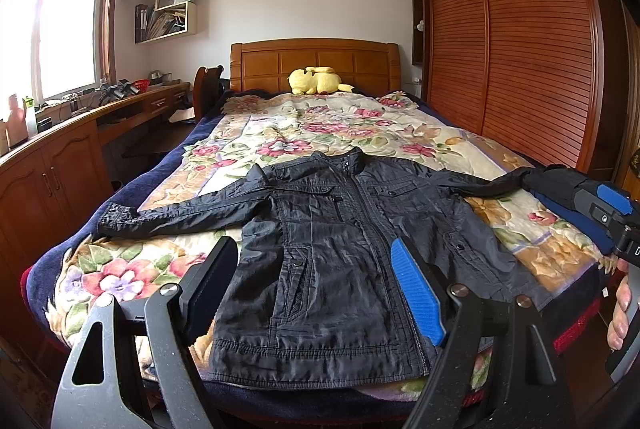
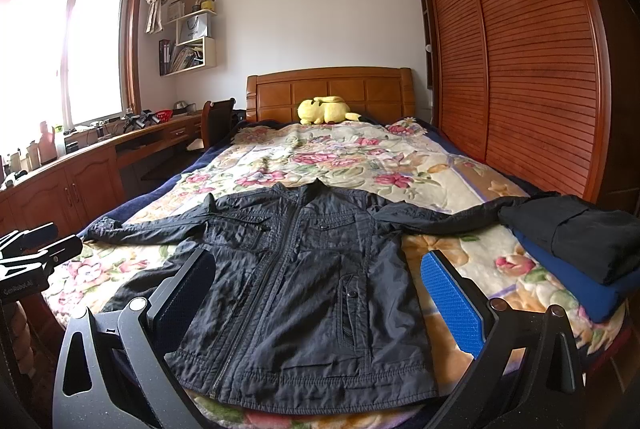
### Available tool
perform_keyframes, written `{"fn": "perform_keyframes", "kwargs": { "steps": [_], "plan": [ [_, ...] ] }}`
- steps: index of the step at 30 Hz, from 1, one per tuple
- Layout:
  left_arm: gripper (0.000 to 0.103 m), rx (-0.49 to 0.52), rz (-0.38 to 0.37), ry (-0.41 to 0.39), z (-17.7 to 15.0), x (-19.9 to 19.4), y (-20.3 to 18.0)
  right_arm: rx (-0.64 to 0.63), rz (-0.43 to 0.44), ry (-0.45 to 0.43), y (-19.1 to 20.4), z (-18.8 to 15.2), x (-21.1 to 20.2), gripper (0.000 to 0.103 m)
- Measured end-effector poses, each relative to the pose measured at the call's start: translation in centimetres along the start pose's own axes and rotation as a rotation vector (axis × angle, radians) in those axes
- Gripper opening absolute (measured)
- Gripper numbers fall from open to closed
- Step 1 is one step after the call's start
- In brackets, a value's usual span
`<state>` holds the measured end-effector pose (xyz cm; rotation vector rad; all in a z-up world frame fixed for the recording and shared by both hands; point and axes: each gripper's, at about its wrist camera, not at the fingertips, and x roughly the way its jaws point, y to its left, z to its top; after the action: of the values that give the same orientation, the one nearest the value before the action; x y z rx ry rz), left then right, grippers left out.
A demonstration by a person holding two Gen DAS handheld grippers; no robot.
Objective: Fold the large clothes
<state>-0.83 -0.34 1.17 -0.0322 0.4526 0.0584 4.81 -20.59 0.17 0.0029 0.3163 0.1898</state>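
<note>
A large black jacket (image 1: 332,249) lies flat and face up on the flowered bed cover (image 1: 280,133), zipped, collar toward the headboard, both sleeves spread out sideways. It also shows in the right wrist view (image 2: 304,293). My left gripper (image 1: 316,281) is open and empty, held above the jacket's lower hem. My right gripper (image 2: 320,293) is open and empty, also above the hem, and appears at the right edge of the left wrist view (image 1: 612,213). The left gripper shows at the left edge of the right wrist view (image 2: 36,249).
A stack of folded black and blue clothes (image 2: 576,253) sits at the bed's right edge, over the jacket's sleeve end. A yellow plush toy (image 1: 318,80) lies by the headboard. A wooden wardrobe (image 1: 520,41) stands right, a desk with clutter (image 1: 100,109) left.
</note>
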Motion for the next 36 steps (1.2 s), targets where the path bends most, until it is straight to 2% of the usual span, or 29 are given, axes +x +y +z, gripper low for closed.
{"fn": "perform_keyframes", "kwargs": {
  "steps": [36],
  "plan": [
    [0.08, -0.003, 0.015, 0.008, 0.2, 0.8, 0.9, -0.004, 0.008, 0.013, 0.3, 0.1, 0.9, 0.102]
  ]
}}
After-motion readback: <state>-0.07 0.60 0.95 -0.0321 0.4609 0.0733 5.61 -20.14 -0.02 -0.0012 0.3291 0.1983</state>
